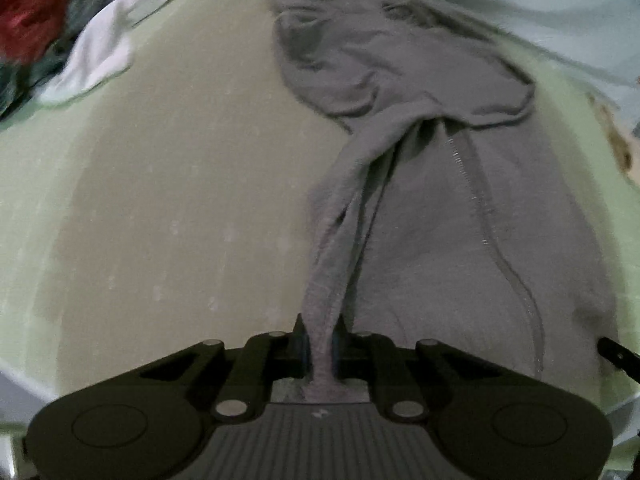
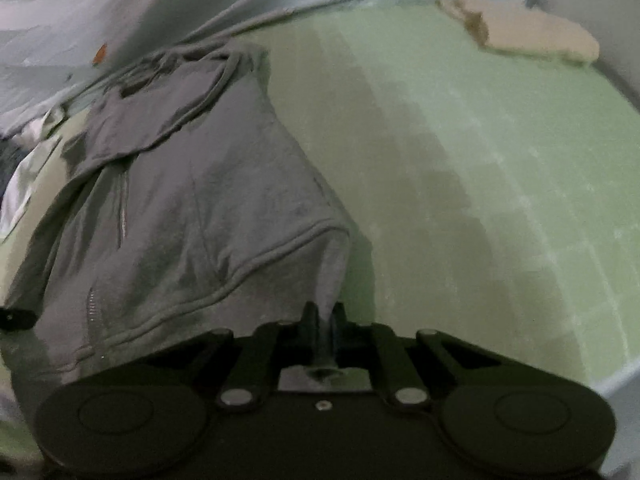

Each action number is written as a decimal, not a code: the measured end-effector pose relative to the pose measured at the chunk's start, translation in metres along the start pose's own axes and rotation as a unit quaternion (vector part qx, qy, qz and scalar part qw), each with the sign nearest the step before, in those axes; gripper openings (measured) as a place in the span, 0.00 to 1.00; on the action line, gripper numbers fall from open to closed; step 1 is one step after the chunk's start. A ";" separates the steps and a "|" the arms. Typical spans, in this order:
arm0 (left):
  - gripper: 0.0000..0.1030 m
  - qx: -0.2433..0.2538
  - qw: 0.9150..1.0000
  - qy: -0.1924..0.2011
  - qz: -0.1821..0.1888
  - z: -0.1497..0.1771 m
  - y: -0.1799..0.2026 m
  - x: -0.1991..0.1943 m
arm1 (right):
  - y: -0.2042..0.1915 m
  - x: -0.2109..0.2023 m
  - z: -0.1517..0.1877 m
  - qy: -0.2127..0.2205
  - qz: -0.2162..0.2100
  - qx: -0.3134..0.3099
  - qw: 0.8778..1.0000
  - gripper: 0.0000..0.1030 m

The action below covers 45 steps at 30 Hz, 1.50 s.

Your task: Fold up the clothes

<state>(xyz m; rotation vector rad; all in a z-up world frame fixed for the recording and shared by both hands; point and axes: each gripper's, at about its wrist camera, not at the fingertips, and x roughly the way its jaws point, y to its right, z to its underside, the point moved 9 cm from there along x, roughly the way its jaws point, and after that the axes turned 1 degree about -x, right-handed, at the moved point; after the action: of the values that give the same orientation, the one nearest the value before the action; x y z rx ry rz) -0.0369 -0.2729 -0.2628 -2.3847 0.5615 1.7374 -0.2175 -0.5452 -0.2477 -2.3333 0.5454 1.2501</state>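
Both grippers are sitting closest to the cameras, each one pinching grey cloth. From the left wrist view, the left gripper is clamping its two fingers narrowly on a twisted strip of the grey hoodie, and that strip is stretching up and away from the jaws toward the body of the garment. From the right wrist view, the right gripper is squeezing down on a thin fold of the hoodie at the corner by the ribbed hem, with the jaws nearly together around it.

Most of the hoodie is lying spread on the pale green sheet, zipper facing up and running along the front. Its hood is lying flat at the far end, away from both grippers. The lower edge nearest the grippers is lifting slightly off the sheet where it is being held.

Off to the far left in the left wrist view, a pile of other clothes is sitting well apart from the hoodie, showing red, dark and white pieces. In the right wrist view, a folded beige cloth is resting near the far right edge of the sheet, and a crumpled light blue blanket is lying beyond the hood.
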 end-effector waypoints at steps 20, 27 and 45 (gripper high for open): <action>0.99 -0.003 0.994 0.108 0.032 -0.150 0.047 -0.022 | -0.026 0.040 -0.115 0.051 0.037 0.001 0.998 1.00; 0.98 -0.037 0.991 0.118 0.059 -0.209 0.071 0.006 | -0.013 0.080 -0.164 0.053 0.068 -0.012 0.996 1.00; 0.62 -0.012 0.984 0.130 0.117 -0.346 0.198 0.106 | 0.040 0.154 -0.264 0.094 0.091 0.044 0.990 1.00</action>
<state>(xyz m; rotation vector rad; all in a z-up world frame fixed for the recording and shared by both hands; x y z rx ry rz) 0.2239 -0.5902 -0.2295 -2.6763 0.8950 1.5258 0.0181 -0.7431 -0.2541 -2.3832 0.8749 1.0646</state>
